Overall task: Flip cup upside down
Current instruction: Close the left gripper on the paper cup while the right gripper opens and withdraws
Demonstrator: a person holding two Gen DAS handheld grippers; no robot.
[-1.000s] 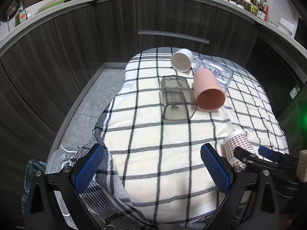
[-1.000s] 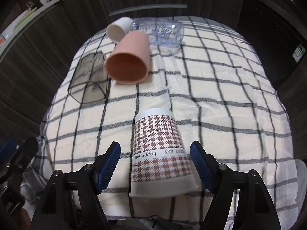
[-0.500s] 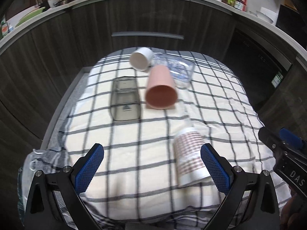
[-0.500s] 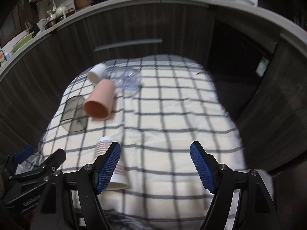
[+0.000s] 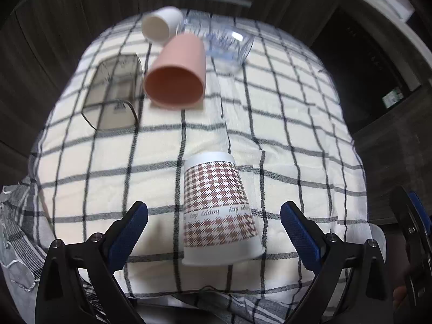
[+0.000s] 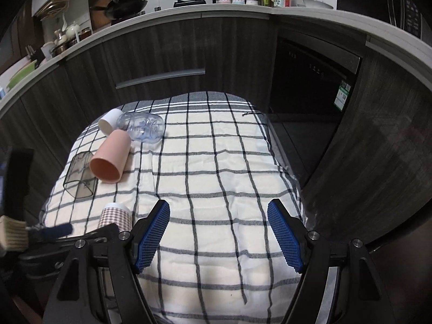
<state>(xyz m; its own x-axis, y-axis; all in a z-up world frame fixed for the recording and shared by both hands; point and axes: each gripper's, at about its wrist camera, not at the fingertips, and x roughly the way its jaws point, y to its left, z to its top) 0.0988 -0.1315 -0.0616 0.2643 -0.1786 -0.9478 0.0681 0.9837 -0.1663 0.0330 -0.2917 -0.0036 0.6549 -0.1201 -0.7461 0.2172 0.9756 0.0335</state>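
A houndstooth paper cup (image 5: 218,210) stands upside down on the checked cloth (image 5: 283,124), its wide rim down. My left gripper (image 5: 214,229) is open, and the cup stands between its blue pads without touching them. The cup also shows in the right wrist view (image 6: 114,213) at lower left, partly hidden by the left gripper's frame. My right gripper (image 6: 218,232) is open and empty above the cloth, well to the right of the cup.
A pink cup (image 5: 176,74), a white cup (image 5: 159,24), a clear cup (image 5: 224,43) and a smoky square cup (image 5: 114,86) lie on their sides at the far left. Dark cabinets (image 6: 162,54) stand behind. The cloth's right edge (image 6: 286,167) drops off.
The right gripper has let go of the houndstooth cup and pulled back to the right. The left gripper has moved right and closer until its open pads flank the cup.
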